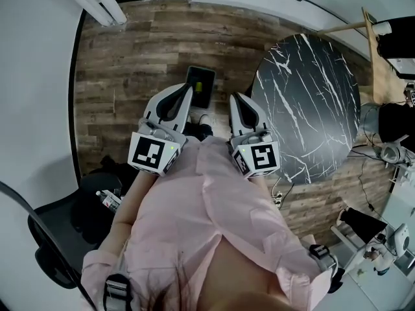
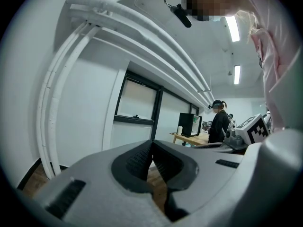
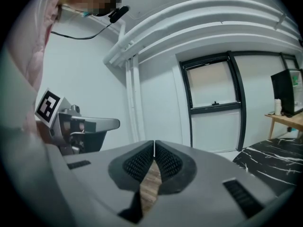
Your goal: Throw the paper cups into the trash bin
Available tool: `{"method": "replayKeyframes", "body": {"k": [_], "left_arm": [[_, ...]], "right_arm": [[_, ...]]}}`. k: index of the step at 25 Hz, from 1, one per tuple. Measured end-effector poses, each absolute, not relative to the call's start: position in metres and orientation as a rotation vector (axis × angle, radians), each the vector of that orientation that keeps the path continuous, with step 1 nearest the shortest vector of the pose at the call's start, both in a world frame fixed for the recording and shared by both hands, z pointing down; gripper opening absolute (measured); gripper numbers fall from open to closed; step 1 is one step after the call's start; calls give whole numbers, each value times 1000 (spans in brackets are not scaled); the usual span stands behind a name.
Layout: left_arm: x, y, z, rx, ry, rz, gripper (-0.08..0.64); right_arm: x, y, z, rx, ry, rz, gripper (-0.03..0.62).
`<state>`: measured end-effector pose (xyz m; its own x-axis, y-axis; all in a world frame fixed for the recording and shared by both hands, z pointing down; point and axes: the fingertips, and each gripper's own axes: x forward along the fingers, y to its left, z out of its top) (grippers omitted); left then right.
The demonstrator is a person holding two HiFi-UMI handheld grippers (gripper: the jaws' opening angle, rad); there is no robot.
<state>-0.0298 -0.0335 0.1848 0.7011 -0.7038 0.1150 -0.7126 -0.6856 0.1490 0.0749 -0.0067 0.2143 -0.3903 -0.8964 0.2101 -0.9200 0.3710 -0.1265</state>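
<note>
The job looks like it has not begun. No paper cups show in any view, so I cannot tell where they are. The left gripper [image 1: 183, 92] and the right gripper [image 1: 238, 101] are held side by side, close to the person's pink shirt [image 1: 194, 225]. The left gripper's dark ribbed fingers [image 2: 136, 161] are pressed together with nothing between them. The right gripper's fingers [image 3: 137, 164] are together too and hold nothing. On the floor at 12 o'clock, just past the grippers, sits a dark rectangular box [image 1: 201, 86] with something yellow-green in it. It may be the trash bin, but I cannot be sure. Everything is left to do: find the cups, pick them up and drop them in.

The round black marble tabletop [image 1: 311, 109] with white veins is at 2 o'clock. I see no cups on it. A brown wooden plank floor [image 1: 123, 63] lies under it. A black chair [image 1: 58, 238] is at 8 o'clock. The room has white walls and a black-framed window [image 3: 213, 91].
</note>
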Motion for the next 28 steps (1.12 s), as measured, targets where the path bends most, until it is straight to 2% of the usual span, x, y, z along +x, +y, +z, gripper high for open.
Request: {"method": "replayKeyframes", "body": {"k": [28], "left_arm": [[-33,-12,193,2671,-1165,88,15]], "right_arm": [[68,4,225,1605,-2500,375,31]]}}
